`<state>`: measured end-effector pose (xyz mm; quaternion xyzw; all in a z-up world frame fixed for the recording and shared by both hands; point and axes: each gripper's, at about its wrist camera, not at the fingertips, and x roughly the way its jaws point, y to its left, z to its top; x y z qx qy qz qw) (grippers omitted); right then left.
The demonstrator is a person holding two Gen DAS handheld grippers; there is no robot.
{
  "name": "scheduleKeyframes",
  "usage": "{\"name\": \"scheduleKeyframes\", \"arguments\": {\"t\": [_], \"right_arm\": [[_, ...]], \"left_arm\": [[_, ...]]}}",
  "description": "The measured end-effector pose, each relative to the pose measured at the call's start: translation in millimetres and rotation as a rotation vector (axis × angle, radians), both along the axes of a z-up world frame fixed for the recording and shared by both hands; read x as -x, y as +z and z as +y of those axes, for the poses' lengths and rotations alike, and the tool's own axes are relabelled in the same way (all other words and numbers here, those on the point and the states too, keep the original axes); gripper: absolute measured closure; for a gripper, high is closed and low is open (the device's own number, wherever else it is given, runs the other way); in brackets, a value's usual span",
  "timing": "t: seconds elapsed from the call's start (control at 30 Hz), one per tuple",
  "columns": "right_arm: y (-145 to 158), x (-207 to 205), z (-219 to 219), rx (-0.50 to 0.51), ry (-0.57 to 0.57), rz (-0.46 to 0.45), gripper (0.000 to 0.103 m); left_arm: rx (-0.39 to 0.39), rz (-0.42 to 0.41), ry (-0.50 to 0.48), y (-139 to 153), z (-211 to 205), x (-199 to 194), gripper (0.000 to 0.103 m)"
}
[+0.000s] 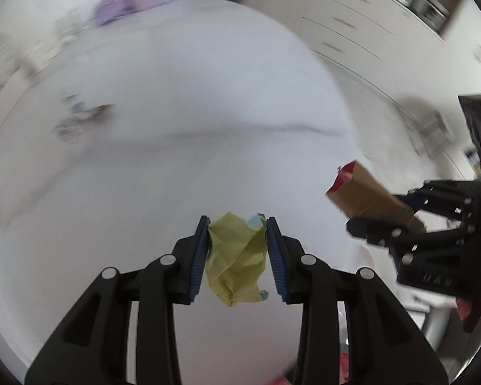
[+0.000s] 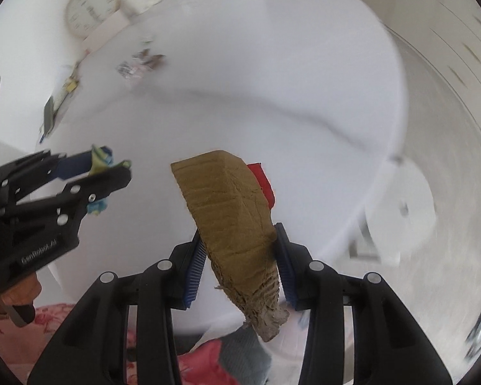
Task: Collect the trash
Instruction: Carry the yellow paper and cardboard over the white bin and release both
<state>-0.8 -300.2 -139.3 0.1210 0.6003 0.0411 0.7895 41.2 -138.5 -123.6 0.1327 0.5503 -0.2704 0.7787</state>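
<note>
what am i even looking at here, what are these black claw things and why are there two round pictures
Each black claw is a hand-held grabbing tool with two blue-padded fingers; a person holds one in each hand. There is no robot arm. Each round picture comes from a wide-angle camera mounted on one tool, looking along its fingers.

In the left wrist view, the left tool is closed on a crumpled yellow-green paper. In the right wrist view, the right tool grips a torn brown cardboard piece with a red part behind it. Each tool also appears at the edge of the other's picture.

Below them is a white table with some blurry small scraps farther back, probably more trash.
</note>
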Motion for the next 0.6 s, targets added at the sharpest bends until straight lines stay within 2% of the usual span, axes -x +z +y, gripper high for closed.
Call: {"name": "scheduleKeyframes", "arguments": {"t": [0.27, 0.57, 0.6], "right_arm": [[-17, 136, -55, -0.037, -0.266, 0.034, 0.061], [-41, 229, -98, -0.055, -0.476, 0.073, 0.061], [-42, 236, -101, -0.056, -0.488, 0.077, 0.061]], "left_arm": [[-0.004, 0.046, -0.285, -6, -90, 91, 0.068], [-0.047, 0.123, -0.563, -21, -154, 174, 0.068], [-0.056, 0.133, -0.588, -23, -158, 179, 0.064]]}}
